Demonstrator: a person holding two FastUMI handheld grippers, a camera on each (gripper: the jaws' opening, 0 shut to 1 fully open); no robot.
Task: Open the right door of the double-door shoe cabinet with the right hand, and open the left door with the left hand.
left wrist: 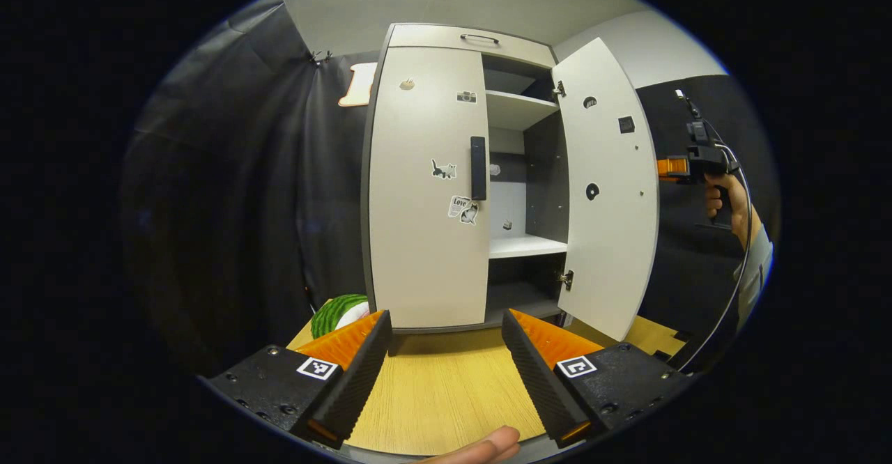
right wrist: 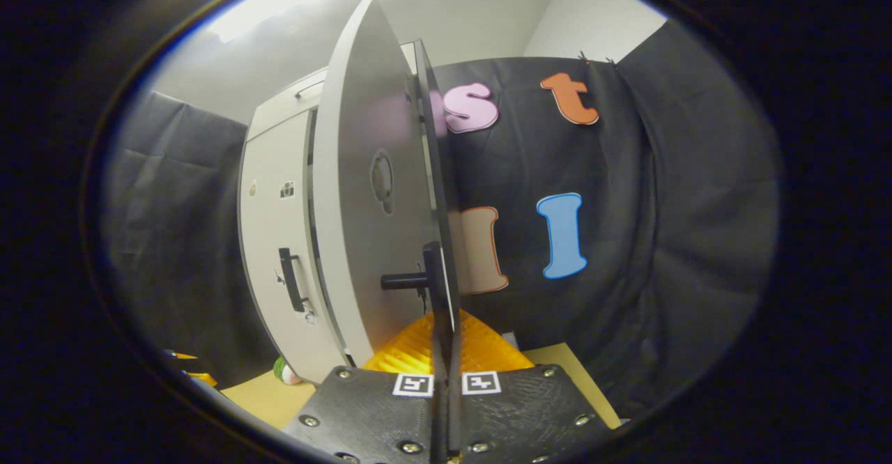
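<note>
The left gripper [left wrist: 446, 373] hangs released over the worktop's [left wrist: 446, 387] near edge, short of the shoe cabinet [left wrist: 446, 171] at its far edge. Left door [left wrist: 425, 192] closed; right door [left wrist: 606, 192] swung wide. The right gripper [right wrist: 446, 352] is clenched, fingers together, nearly touching that door's [right wrist: 369, 213] handle [right wrist: 418, 279].

Wooden tabletop [left wrist: 446, 387], pale grain. Green striped ball-like object [left wrist: 337, 313] at cabinet's left foot, partly hidden. Black cloth backdrop [left wrist: 244, 192] behind.

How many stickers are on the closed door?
4 on the closed left door: a small tan one near the top, a camera beside it, a cat by the handle, one just below. No others visible.
</note>
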